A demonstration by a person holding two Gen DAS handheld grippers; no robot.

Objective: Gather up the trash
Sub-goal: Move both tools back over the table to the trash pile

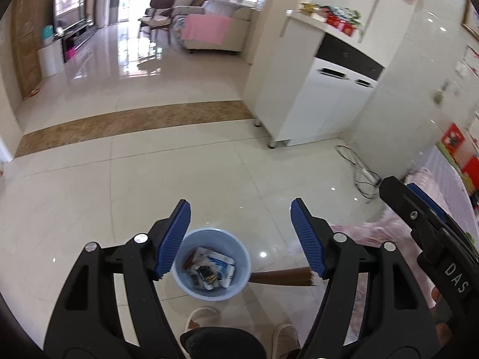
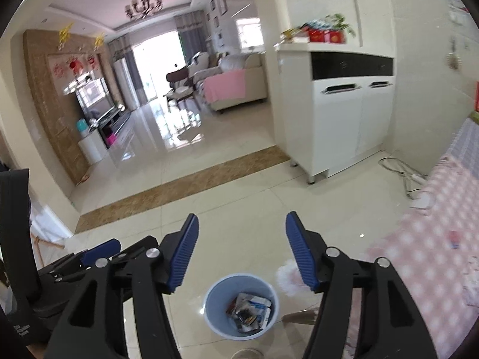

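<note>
A pale blue bin (image 1: 183,264) stands on the tiled floor, holding several crumpled wrappers and packets (image 1: 209,266). My left gripper (image 1: 240,209) hovers above it, open, with nothing between its blue pads. In the right wrist view the same bin (image 2: 215,299) and its trash (image 2: 250,311) lie below my right gripper (image 2: 242,221), which is also open and empty. The right gripper's fingers (image 1: 419,206) show at the right edge of the left wrist view. The left gripper's fingers (image 2: 101,251) show at the lower left of the right wrist view.
A table with a pink checked cloth (image 2: 434,239) is at the right, with its brown leg (image 1: 281,278) beside the bin. A white cabinet (image 1: 314,98) and loose cables (image 1: 359,167) are beyond. The person's slippers (image 1: 203,317) are just before the bin.
</note>
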